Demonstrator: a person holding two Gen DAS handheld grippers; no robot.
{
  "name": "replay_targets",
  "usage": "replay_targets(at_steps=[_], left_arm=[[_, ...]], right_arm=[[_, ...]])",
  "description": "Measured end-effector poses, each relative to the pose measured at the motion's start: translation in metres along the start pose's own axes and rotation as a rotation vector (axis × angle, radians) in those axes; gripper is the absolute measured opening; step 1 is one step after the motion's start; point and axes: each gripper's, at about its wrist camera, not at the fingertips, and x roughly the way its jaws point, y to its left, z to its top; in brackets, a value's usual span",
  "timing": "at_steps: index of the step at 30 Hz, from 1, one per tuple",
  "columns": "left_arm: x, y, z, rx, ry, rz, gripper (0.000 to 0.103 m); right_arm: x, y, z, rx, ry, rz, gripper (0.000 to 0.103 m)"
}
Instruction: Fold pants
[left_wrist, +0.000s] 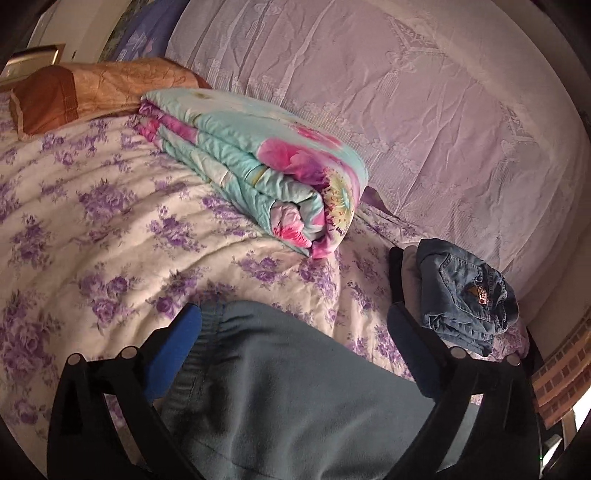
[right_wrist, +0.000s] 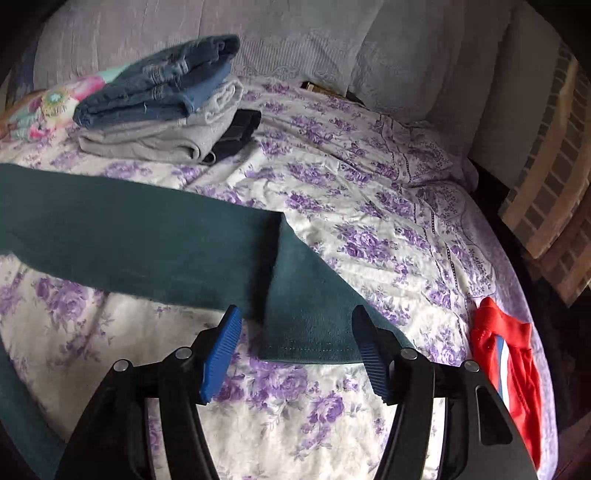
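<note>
- left gripper (left_wrist: 293, 354): jaws spread wide, blue pads either side of the teal pants (left_wrist: 295, 387) at the elastic waistband, bottom centre of the left wrist view. left pad looks to touch the waistband edge, but can't tell for sure; nothing pinched.
- right gripper (right_wrist: 295, 350): jaws spread, hovering over a leg hem of the same pants (right_wrist: 147, 236), lower centre of the right wrist view. pads not clamping cloth.
- pants lie on the purple floral bedsheet (right_wrist: 369, 236); in the right view one leg runs from the left edge toward centre, the end of the other leg angles off toward the gripper.
- stack of folded clothes (right_wrist: 162, 107) upper left of the right view: jeans on top, grey garment under, dark item beside. same stack at right of the left view.
- folded floral quilt (left_wrist: 266, 166) centre of the left view, brown pillow (left_wrist: 92, 92) upper left.
- red garment (right_wrist: 509, 362) at right edge of the right view.
</note>
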Motion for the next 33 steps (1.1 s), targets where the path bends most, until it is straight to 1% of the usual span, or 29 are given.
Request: replay_targets(at_steps=[1, 2, 3, 4, 5, 7, 9, 10, 12, 13, 14, 15, 16, 17, 18, 19, 20, 21, 23, 24, 25, 26, 27, 28, 29, 30, 31, 33], left_arm=[[0.000, 0.008, -0.002, -0.032, 0.017, -0.004, 0.098], [0.000, 0.016, -0.004, -0.074, 0.035, -0.013, 0.098], [0.000, 0.026, -0.006, -0.120, 0.052, -0.027, 0.098], [0.000, 0.037, -0.007, -0.178, 0.068, -0.050, 0.098], [0.000, 0.046, -0.009, -0.223, 0.082, -0.072, 0.098], [0.002, 0.059, -0.011, -0.301, 0.107, -0.115, 0.098], [0.006, 0.063, -0.011, -0.317, 0.114, -0.112, 0.098], [0.008, 0.061, -0.012, -0.302, 0.119, -0.096, 0.098], [0.011, 0.053, -0.013, -0.253, 0.125, -0.069, 0.098], [0.011, 0.047, -0.014, -0.213, 0.122, -0.051, 0.098], [0.011, 0.041, -0.014, -0.176, 0.118, -0.031, 0.098], [0.011, 0.038, -0.014, -0.147, 0.114, -0.017, 0.098], [0.011, 0.032, -0.014, -0.115, 0.110, -0.005, 0.098], [0.011, 0.028, -0.014, -0.090, 0.109, -0.003, 0.098], [0.011, 0.026, -0.014, -0.076, 0.110, -0.004, 0.098], [0.012, 0.023, -0.014, -0.063, 0.113, -0.005, 0.098], [0.012, 0.022, -0.015, -0.054, 0.117, -0.005, 0.098], [0.012, 0.020, -0.016, -0.045, 0.122, -0.005, 0.098], [0.012, 0.019, -0.019, -0.034, 0.131, -0.005, 0.098], [0.015, 0.018, -0.020, -0.022, 0.147, 0.004, 0.098], [0.019, 0.016, -0.022, -0.006, 0.171, 0.022, 0.098], [0.026, 0.016, -0.025, 0.019, 0.206, 0.057, 0.098], [0.032, 0.016, -0.029, 0.041, 0.236, 0.095, 0.098], [0.041, 0.016, -0.034, 0.066, 0.270, 0.129, 0.098], [0.044, 0.013, -0.037, 0.099, 0.272, 0.151, 0.098], [0.043, 0.008, -0.038, 0.132, 0.262, 0.167, 0.098], [0.040, 0.006, -0.040, 0.149, 0.252, 0.173, 0.098], [0.027, 0.007, -0.039, 0.128, 0.215, 0.165, 0.098]], right_arm=[[0.008, 0.001, 0.000, -0.014, 0.026, 0.007, 0.048], [0.012, -0.002, 0.000, -0.001, 0.043, 0.031, 0.023], [0.010, -0.005, 0.002, 0.015, 0.039, 0.035, 0.014], [0.005, -0.013, 0.006, 0.038, 0.009, 0.035, 0.006], [0.002, -0.023, 0.011, 0.068, -0.020, 0.032, 0.006], [0.007, -0.049, 0.026, 0.147, -0.047, 0.015, 0.006], [0.029, -0.081, 0.043, 0.239, -0.044, -0.011, 0.006], [0.044, -0.095, 0.048, 0.283, -0.041, -0.030, 0.009], [0.078, -0.123, 0.047, 0.381, -0.012, -0.072, 0.044], [0.088, -0.134, 0.039, 0.447, -0.003, -0.092, 0.062], [0.090, -0.142, 0.028, 0.509, -0.009, -0.068, 0.062], [0.084, -0.150, 0.020, 0.555, -0.027, 0.000, 0.062], [0.071, -0.155, 0.014, 0.581, -0.073, 0.059, 0.060], [0.053, -0.157, 0.010, 0.592, -0.126, 0.065, 0.060], [0.037, -0.154, 0.007, 0.587, -0.172, 0.050, 0.060], [0.023, -0.146, 0.006, 0.560, -0.209, 0.049, 0.061], [0.014, -0.133, 0.008, 0.497, -0.219, 0.075, 0.067], [0.012, -0.119, 0.011, 0.432, -0.199, 0.105, 0.073], [0.030, -0.081, 0.014, 0.272, -0.068, 0.137, 0.097], [0.049, -0.064, 0.013, 0.192, 0.022, 0.147, 0.099], [0.069, -0.051, 0.012, 0.144, 0.110, 0.152, 0.099], [0.068, -0.060, 0.014, 0.190, 0.092, 0.185, 0.099], [0.065, -0.072, 0.015, 0.243, 0.085, 0.192, 0.099], [0.058, -0.085, 0.013, 0.301, 0.039, 0.165, 0.099], [0.044, -0.099, 0.007, 0.378, -0.040, 0.126, 0.099], [0.028, -0.113, 0.002, 0.444, -0.112, 0.116, 0.099], [0.009, -0.128, -0.005, 0.515, -0.199, 0.117, 0.099], [-0.044, -0.157, -0.031, 0.676, -0.435, 0.110, 0.099]])
